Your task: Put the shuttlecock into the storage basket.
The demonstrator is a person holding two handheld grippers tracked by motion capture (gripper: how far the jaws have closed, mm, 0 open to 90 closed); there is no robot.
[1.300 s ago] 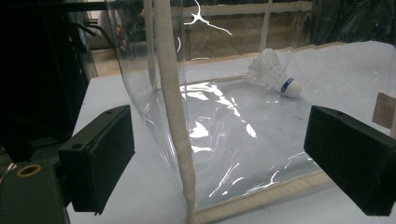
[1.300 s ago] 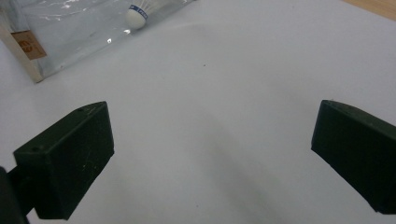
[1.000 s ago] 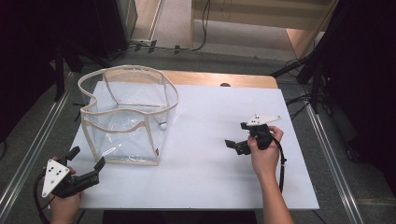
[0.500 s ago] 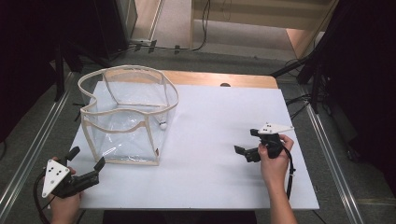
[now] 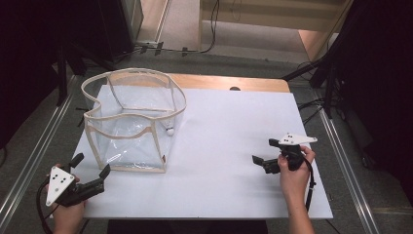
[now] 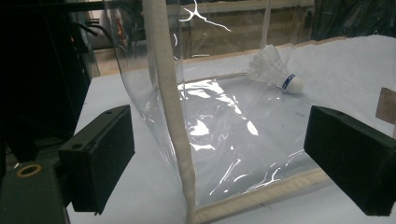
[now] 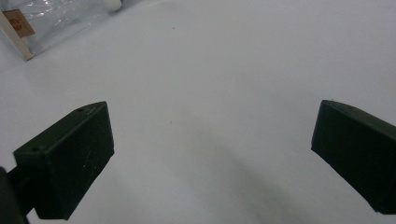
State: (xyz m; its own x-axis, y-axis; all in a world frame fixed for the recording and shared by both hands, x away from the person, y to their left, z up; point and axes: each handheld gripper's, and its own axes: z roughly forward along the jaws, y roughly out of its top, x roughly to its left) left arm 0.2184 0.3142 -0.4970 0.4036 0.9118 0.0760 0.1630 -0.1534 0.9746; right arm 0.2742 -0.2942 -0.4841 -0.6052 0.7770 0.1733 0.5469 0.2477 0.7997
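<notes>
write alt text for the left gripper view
The left tongs stand open before the cream-edged corner of a clear plastic bag on a white table. A white shuttlecock lies on its side past the clear wall.

One clear plastic bag (image 5: 131,122), one shuttlecock (image 6: 275,70) inside it, two grippers, one table (image 5: 229,146).

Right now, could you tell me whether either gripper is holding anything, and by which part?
Nothing is held: the left gripper and right gripper are open and empty.
</notes>
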